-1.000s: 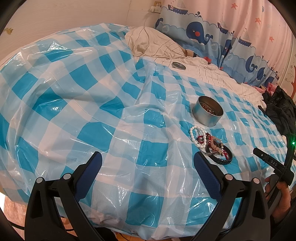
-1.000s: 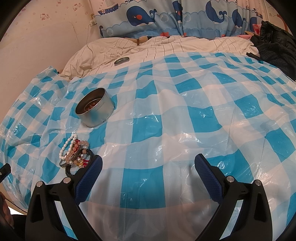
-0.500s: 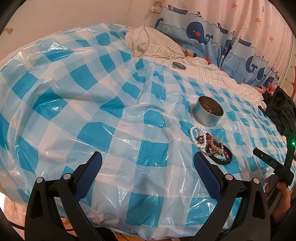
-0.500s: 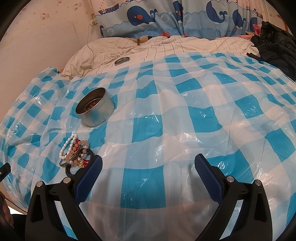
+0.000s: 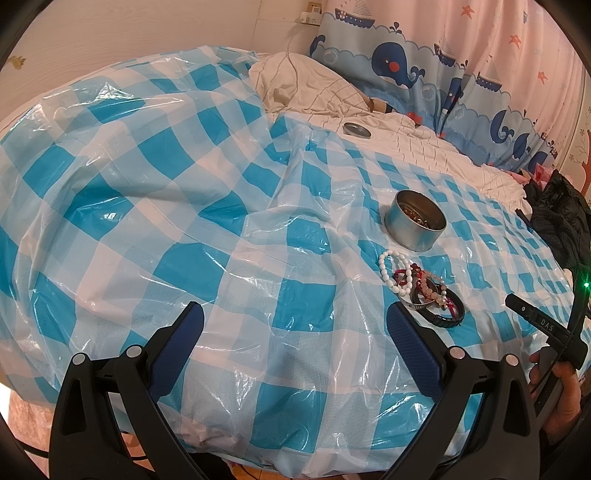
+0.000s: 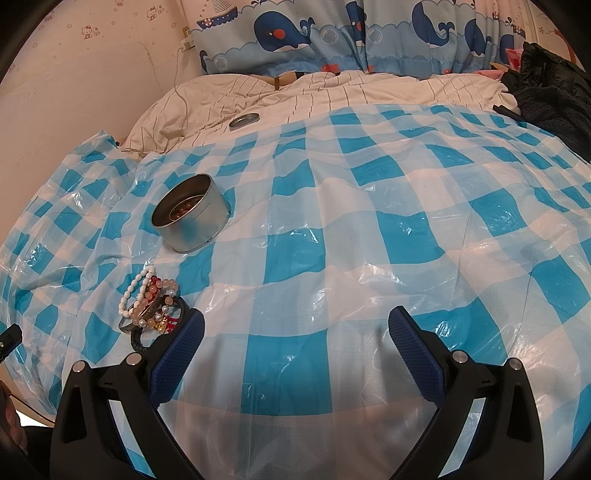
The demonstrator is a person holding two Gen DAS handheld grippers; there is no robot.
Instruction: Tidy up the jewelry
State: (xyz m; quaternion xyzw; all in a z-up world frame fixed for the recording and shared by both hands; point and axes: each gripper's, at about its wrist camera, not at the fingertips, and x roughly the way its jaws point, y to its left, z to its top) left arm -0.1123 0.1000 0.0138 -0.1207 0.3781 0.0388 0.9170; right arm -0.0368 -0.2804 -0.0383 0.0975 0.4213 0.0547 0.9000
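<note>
A pile of bracelets lies on the blue-and-white checked plastic sheet: white beads, pink and red beads, and a black braided band. Just beyond it stands a round metal tin with beads inside. My left gripper hovers open over the sheet, with the pile just past its right fingertip. In the right wrist view the bracelets lie by the left fingertip of my open right gripper, and the tin stands behind them. Nothing is between either pair of fingers.
The tin's lid rests on the striped white bedding near the whale-print curtain. Dark clothing is heaped at the right. A hand holding the other gripper shows at the left view's right edge.
</note>
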